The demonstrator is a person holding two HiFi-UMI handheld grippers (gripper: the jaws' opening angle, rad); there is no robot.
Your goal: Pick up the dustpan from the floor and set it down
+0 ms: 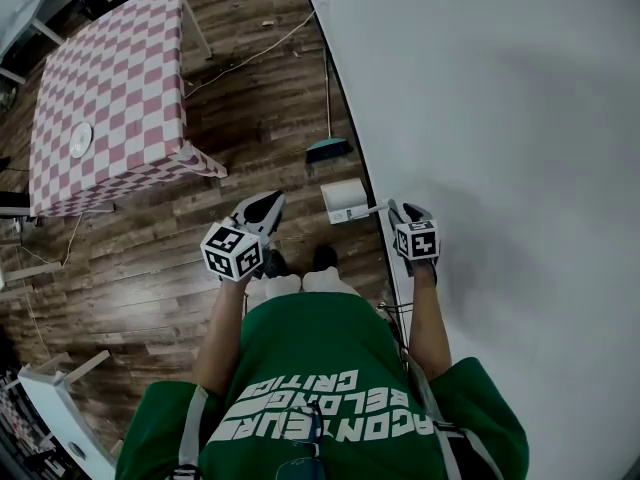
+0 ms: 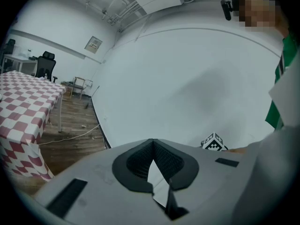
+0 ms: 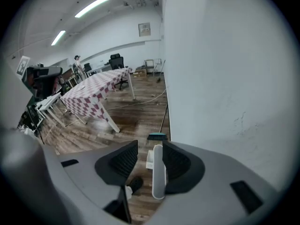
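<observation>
The white dustpan [image 1: 343, 200] lies on the wooden floor against the wall's foot, just ahead of the person's shoes. Its upright white handle [image 3: 158, 172] stands between the jaws of my right gripper [image 3: 150, 146], close to the right pad [image 3: 177, 162], with a clear gap to the left pad. The pan [image 3: 149, 159] shows beyond the jaws. In the head view the right gripper [image 1: 398, 213] points down at the handle's end. My left gripper [image 1: 270, 203] hovers to the left of the dustpan, jaws together and empty, and its own view [image 2: 151, 144] faces the wall.
A teal-headed broom [image 1: 328, 150] leans on the white wall [image 1: 500, 118] just beyond the dustpan. A table with a pink checkered cloth [image 1: 110, 98] stands at the far left. A cable [image 1: 250, 53] runs across the floor. White furniture [image 1: 55, 398] is at lower left.
</observation>
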